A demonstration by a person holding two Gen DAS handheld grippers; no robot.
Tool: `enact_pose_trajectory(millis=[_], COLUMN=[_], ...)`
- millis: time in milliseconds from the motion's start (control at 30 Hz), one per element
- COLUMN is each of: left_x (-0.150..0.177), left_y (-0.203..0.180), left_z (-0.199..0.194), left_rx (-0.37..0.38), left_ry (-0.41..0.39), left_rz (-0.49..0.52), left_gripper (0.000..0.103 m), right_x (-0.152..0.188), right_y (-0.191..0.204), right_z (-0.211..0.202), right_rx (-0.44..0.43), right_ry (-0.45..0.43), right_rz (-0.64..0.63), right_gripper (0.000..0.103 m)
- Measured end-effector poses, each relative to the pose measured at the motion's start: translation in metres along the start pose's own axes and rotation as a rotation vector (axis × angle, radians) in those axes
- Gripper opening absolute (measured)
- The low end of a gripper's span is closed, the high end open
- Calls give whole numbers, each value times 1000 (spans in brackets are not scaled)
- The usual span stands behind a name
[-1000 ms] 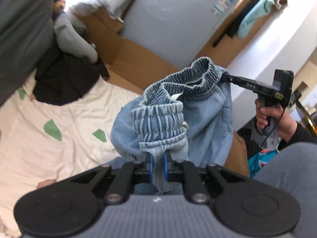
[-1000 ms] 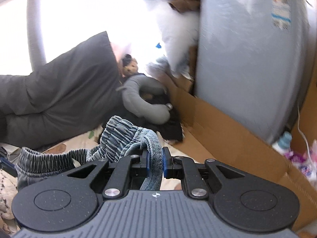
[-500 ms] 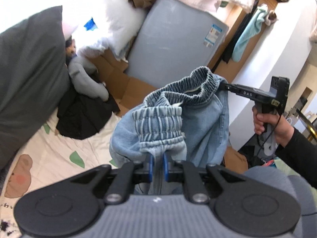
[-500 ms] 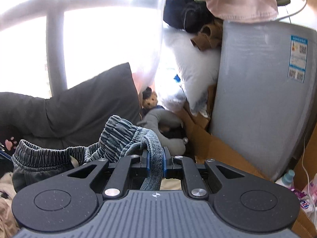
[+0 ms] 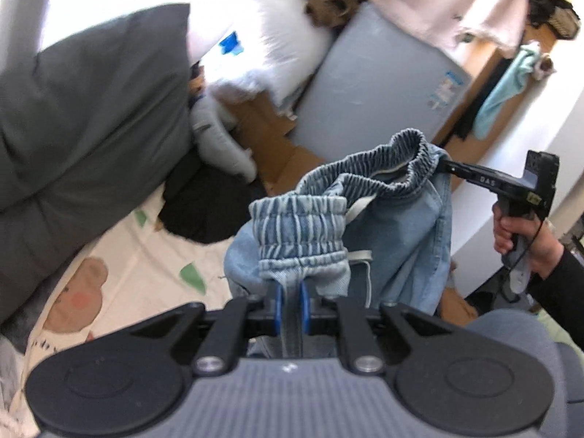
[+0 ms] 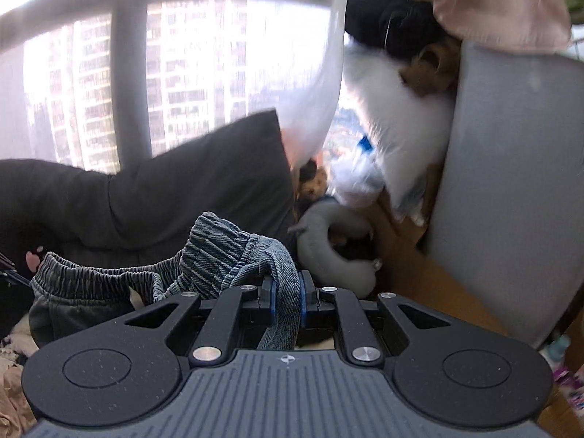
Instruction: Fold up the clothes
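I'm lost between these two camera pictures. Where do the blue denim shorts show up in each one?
Left wrist view: the denim shorts hang in the centre, pinched near the waistband by the left gripper below and the right gripper at right.
Right wrist view: the denim shorts bunch at lower centre-left, clamped in the right gripper.
Shared landmark: the grey neck pillow.

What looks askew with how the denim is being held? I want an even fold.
The denim shorts hang bunched, not flat: the left hand-held gripper pinches gathered waistband, the right hand-held gripper another part of it, and the elastic between them sags in a twisted loop.
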State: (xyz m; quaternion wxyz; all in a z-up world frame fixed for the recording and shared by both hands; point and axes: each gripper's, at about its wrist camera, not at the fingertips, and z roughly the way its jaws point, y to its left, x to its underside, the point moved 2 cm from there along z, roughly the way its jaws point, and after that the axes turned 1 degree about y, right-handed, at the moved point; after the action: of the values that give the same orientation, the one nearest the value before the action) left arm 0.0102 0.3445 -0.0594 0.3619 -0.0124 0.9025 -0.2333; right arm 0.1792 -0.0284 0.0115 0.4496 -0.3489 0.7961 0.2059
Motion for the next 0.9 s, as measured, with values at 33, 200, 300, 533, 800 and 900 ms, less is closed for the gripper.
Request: enact_pose_trajectory(millis=[33,200,300,533,800,900], left_x=[5,26,37,54,62,61], left_y=[6,38,56,91,125,135], left_z=[6,36,54,93,152,167], left_rx=[-9,-62,-84,-141,-252,-280], left_ry=[14,91,134,195,267,265], left_rz=[-7,-35,-55,-94,-103,-128], left_gripper=[11,11,11,11,11,11], right_x=[7,46,68,105,163,192], right_y=[0,-3,2,3,-14,-34], right_z=[11,68,100,161,236,272], right_rx=[-3,-21,-36,-57,-119,-143], right_ry=[18,138,214,306,333,350], right_rz=[10,49,35,27,12,81], right_gripper=[11,11,11,11,11,11])
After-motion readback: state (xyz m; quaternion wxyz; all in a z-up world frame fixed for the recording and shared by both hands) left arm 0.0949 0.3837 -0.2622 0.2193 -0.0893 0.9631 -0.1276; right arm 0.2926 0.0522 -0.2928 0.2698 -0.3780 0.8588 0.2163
